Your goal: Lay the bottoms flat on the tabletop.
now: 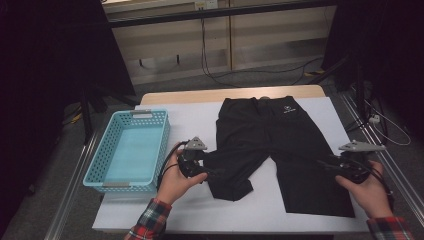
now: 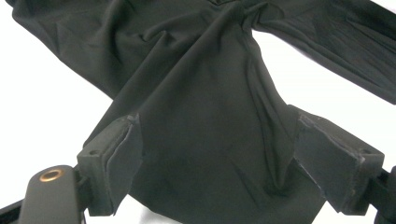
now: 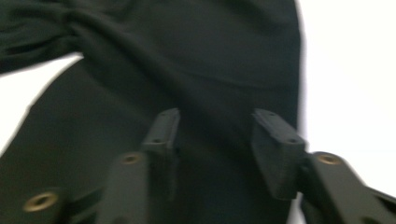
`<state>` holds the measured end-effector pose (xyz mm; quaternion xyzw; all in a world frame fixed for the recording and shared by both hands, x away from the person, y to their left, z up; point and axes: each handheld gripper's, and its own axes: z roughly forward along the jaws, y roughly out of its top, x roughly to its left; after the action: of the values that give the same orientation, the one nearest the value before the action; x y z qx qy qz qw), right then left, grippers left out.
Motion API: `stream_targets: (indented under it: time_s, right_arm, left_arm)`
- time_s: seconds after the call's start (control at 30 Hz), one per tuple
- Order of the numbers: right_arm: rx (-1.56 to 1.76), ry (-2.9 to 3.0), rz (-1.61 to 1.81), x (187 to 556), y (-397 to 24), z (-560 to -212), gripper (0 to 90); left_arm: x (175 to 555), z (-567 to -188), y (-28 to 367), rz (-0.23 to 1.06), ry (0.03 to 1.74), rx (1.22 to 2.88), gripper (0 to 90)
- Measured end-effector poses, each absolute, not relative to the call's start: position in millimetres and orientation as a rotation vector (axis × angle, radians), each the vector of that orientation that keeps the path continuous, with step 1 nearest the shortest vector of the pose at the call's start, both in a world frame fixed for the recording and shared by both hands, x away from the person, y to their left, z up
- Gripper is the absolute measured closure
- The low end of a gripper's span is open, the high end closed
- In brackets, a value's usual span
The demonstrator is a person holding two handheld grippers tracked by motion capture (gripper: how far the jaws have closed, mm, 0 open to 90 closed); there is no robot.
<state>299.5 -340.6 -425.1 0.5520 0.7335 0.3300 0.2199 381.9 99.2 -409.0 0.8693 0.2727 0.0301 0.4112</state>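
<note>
A pair of black shorts (image 1: 272, 145) lies spread on the white-covered table (image 1: 190, 210) in the middle of the high view, waistband toward the top of the frame, a small white logo near the waistband. Its leg at the right of the frame lies flat and reaches toward the lower right. Its other leg is bunched and pulled toward the lower middle, with folds running up to the crotch.

The left hand-held gripper (image 1: 207, 170) sits at that bunched leg, left of centre in the high view, held by the person's left hand (image 1: 175, 180). In the left gripper view its jaws stand wide apart, and the black cloth (image 2: 205, 140) drapes between them and over the inner face of the left-hand jaw; whether the pads press on the cloth I cannot tell.

The right hand-held gripper (image 1: 327, 165) is at the outer edge of the flat leg, at the right of the high view, held by the right hand (image 1: 367, 187). In the blurred right gripper view its jaws stand about half open above the dark cloth (image 3: 140, 60), with nothing clamped between them.

A light blue perforated basket (image 1: 100, 170) stands on the table at the left of the high view, just beside the left hand. Both sleeves are red plaid (image 1: 150, 222).
</note>
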Motion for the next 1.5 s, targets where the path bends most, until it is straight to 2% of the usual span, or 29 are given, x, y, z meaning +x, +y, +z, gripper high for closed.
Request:
stream_targets:
  time_s: [0.17, 0.3, 0.37, 0.5, 0.77, 0.83, 0.9, 1.07, 1.17, 1.27, 1.37, 1.5]
  right_arm:
    - [1.513, 2.094, 0.997, 301, -308, -434, 39.7]
    - [1.464, 2.155, 1.02, 299, -285, -438, 40.5]
    - [1.433, 2.176, 1.016, 298, -275, -438, 49.3]
    - [1.371, 2.253, 1.009, 296, -252, -442, 57.0]
    - [1.294, 2.302, 0.959, 296, -239, -450, 63.6]
    - [1.282, 2.328, 0.944, 295, -236, -448, 74.6]
    - [1.259, 2.335, 0.921, 292, -232, -446, 75.2]
    - [1.228, 2.327, 0.972, 284, -225, -437, 70.2]
    - [1.214, 2.371, 0.927, 286, -219, -446, 67.2]
    - [1.182, 2.365, 0.867, 287, -217, -446, 80.4]
    - [1.188, 2.355, 0.884, 287, -222, -448, 89.3]
    - [1.215, 2.38, 0.905, 286, -225, -445, 90.0]
  left_arm:
    - [382, -406, 100, 0.073, 0.678, 2.184, 16.8]
    - [382, -407, 101, 0.08, 0.687, 2.179, 16.7]
    - [383, -407, 102, 0.084, 0.687, 2.179, 16.7]
    - [383, -409, 101, 0.068, 0.683, 2.18, 16.7]
    - [384, -412, 101, 0.069, 0.693, 2.198, 16.6]
    - [384, -411, 101, 0.076, 0.7, 2.192, 16.6]
    - [383, -409, 101, 0.074, 0.7, 2.193, 16.6]
    - [384, -410, 100, 0.079, 0.698, 2.193, 16.7]
    - [384, -409, 100, 0.082, 0.699, 2.192, 16.7]
    - [383, -409, 101, 0.081, 0.703, 2.188, 16.6]
    - [383, -409, 100, 0.08, 0.698, 2.194, 16.6]
    - [382, -409, 100, 0.073, 0.7, 2.199, 16.7]
